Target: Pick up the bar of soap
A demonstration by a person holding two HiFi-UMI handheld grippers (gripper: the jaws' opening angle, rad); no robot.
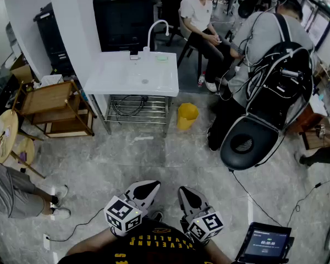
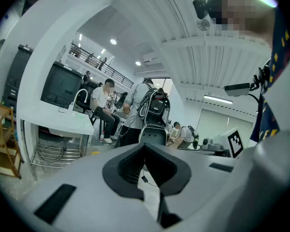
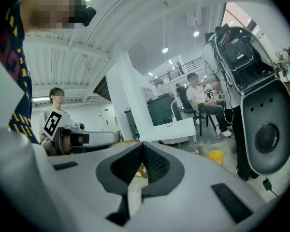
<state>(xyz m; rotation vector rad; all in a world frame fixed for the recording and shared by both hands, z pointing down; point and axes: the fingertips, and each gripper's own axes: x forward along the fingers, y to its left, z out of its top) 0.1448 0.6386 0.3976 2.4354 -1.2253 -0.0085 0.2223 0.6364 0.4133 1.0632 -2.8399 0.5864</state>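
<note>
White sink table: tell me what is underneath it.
Under the white sink table, a metal wire shelf carries a coiled black cable. A yellow bucket stands beside it, not under. The tabletop covers whatever lies directly beneath the basin.

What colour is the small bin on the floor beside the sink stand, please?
Yellow; the bin shows best in the head view.

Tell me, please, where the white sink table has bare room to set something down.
The white sink table is bare along its left and front, around the drain. Its back edge is crowded: curved white faucet, small dark object, pale green bar.
</note>
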